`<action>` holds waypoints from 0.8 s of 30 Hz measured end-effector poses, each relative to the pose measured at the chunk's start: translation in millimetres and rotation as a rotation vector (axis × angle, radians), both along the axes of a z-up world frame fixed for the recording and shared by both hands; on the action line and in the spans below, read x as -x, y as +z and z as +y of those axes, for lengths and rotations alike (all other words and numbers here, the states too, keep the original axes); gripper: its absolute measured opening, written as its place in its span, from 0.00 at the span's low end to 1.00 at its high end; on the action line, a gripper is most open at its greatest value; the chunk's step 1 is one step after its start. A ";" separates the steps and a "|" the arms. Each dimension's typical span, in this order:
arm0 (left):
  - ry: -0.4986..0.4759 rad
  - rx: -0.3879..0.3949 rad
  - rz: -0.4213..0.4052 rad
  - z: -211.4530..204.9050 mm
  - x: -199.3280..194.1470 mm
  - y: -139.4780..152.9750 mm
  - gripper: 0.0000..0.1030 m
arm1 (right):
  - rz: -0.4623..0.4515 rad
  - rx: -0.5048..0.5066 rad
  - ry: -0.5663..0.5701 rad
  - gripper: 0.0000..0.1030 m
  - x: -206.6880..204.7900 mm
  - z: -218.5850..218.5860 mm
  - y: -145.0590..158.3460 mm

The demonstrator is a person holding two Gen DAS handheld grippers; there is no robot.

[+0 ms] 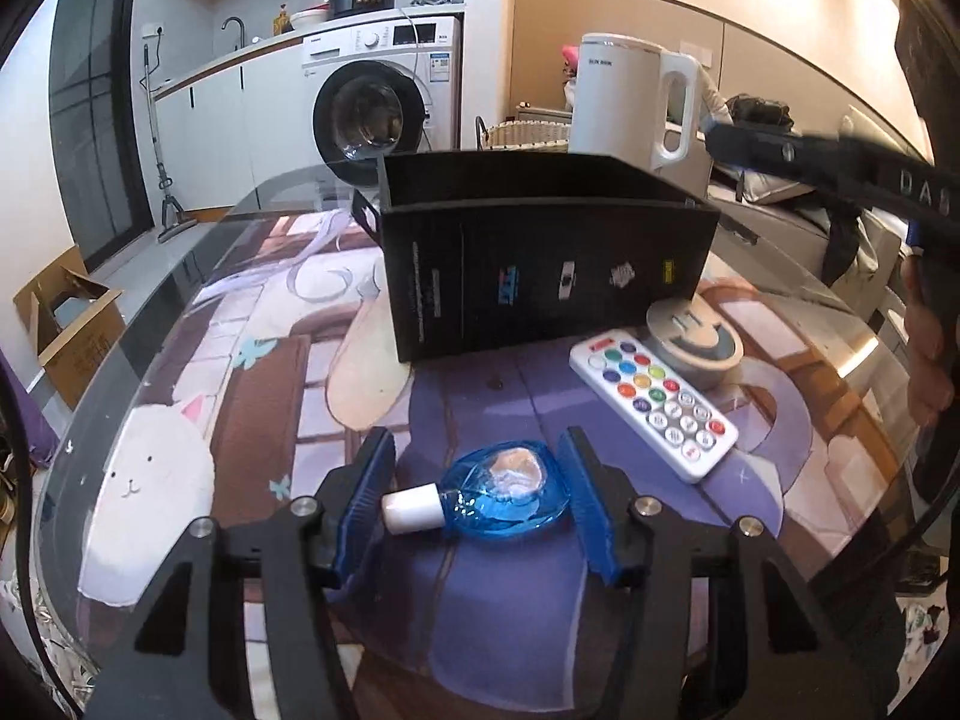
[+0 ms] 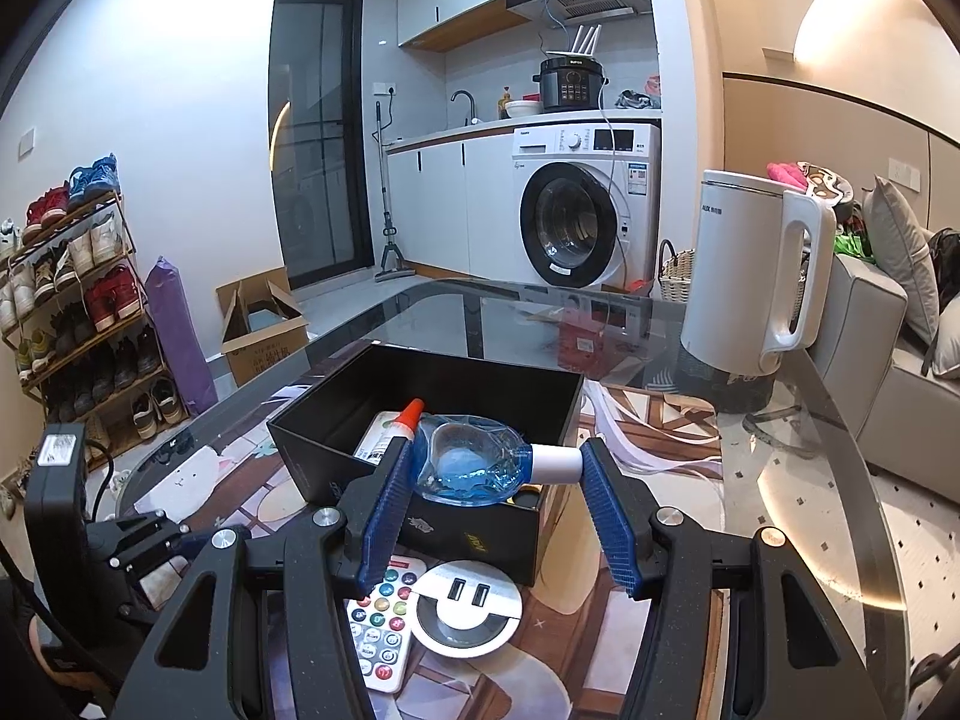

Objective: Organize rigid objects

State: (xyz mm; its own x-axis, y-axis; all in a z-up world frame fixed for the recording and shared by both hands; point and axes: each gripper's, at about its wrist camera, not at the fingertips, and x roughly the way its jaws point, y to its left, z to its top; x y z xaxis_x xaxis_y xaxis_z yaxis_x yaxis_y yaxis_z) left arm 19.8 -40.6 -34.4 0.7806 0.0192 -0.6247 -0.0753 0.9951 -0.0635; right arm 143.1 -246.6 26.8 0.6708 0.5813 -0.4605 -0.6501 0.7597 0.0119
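Done: glue bottle (image 2: 390, 432) in black box (image 2: 480, 384).
Right gripper (image 2: 495, 456): squeezing blue bottle (image 2: 468, 462) above box.
Left gripper (image 1: 477, 468): closed on table bottle (image 1: 504, 498).
Left: remote (image 2: 378, 630), round charger (image 2: 462, 612).

Both views are evenly lit by warm indoor light and mostly sharp. Fisheye distortion bends straight lines and darkens the corners. The glass tabletop (image 2: 798, 420) carries reflections and a bright glare streak at right. A wall lamp (image 2: 864, 18) overexposes. Some motion blur at the left wrist view's right edge.
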 end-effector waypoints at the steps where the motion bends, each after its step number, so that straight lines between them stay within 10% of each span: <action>1: -0.001 0.000 -0.007 0.7 -1.0 2.6 0.54 | 0.001 0.000 0.000 0.56 -0.3 -0.1 -0.2; 24: -0.003 0.024 -0.250 26.1 -74.2 68.6 0.54 | 0.016 0.015 0.028 0.56 -31.0 23.0 -9.5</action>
